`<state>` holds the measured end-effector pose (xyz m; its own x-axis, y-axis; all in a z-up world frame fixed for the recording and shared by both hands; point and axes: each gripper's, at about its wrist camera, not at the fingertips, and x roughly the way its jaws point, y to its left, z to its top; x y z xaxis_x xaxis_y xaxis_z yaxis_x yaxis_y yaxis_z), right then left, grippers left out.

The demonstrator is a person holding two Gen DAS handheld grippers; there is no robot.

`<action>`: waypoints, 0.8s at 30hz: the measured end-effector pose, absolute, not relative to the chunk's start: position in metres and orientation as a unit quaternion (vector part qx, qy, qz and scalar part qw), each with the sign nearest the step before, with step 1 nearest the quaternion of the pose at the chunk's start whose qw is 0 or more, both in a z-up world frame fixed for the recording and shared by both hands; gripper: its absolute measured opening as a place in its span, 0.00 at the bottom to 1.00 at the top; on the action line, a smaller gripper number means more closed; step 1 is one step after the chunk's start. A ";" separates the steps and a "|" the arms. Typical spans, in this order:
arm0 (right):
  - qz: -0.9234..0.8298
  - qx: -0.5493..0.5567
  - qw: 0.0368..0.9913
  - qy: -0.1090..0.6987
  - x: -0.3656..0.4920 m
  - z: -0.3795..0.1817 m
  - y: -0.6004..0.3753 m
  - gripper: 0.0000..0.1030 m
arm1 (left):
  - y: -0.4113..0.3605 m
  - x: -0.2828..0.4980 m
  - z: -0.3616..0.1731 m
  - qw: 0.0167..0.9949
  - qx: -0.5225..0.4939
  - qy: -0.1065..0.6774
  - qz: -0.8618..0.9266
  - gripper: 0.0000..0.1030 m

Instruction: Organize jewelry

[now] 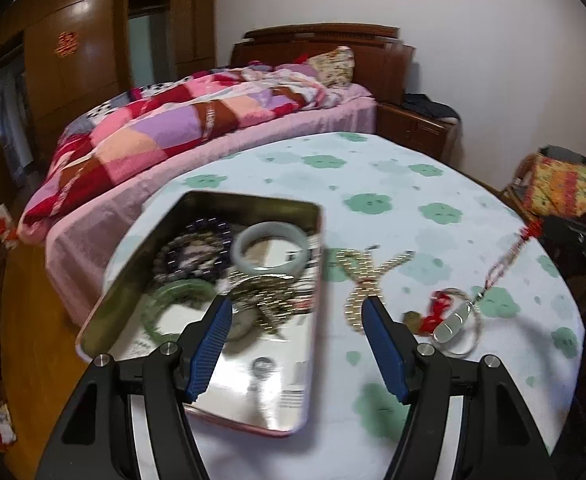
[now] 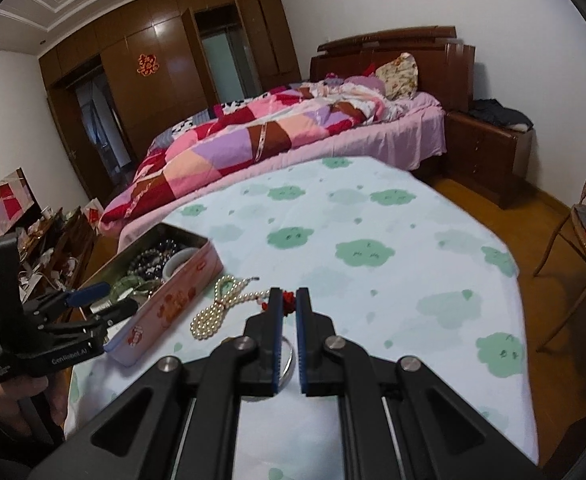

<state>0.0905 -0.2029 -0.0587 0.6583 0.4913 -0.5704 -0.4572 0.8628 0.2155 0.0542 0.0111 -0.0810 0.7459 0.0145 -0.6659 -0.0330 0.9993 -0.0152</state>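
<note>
A red-knotted cord pendant with a pale oval stone is being lifted off the counter, its red knot pinched in the pressed-together jaws of my right gripper. The stone end trails at five o'clock of the white pearl necklace, beside a thin silver bangle. At nine o'clock of the pearls sits the open pink rectangular tin, already holding bangles and beads. My left gripper hovers over the tin's near end, jaws spread, nothing between them. My worry: the dangling stone may hook the bangle or pearls and drag them across the green-patterned cloth, or the thin cord may slip.
</note>
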 end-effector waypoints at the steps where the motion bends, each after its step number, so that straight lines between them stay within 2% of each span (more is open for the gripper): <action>1: 0.259 0.026 0.911 0.319 0.090 -0.058 -0.205 0.08 | 0.005 0.054 -0.080 0.935 -0.006 0.354 0.006 0.65; 18: 0.238 0.032 0.908 0.344 0.093 -0.080 -0.230 0.08 | -0.077 0.089 -0.116 0.904 0.033 0.406 -0.127 0.64; 20: 0.239 0.032 0.908 0.343 0.091 -0.081 -0.231 0.08 | -0.080 0.095 -0.124 0.897 0.037 0.420 -0.133 0.50; 21: 0.239 0.032 0.908 0.342 0.091 -0.081 -0.231 0.08 | -0.080 0.099 -0.130 0.890 0.033 0.433 -0.139 0.35; 23: 0.240 0.032 0.908 0.342 0.091 -0.080 -0.231 0.08 | -0.079 0.101 -0.132 0.887 0.025 0.436 -0.147 0.23; 24: 0.240 0.032 0.908 0.342 0.091 -0.080 -0.231 0.08 | -0.077 0.102 -0.131 0.887 0.020 0.436 -0.148 0.04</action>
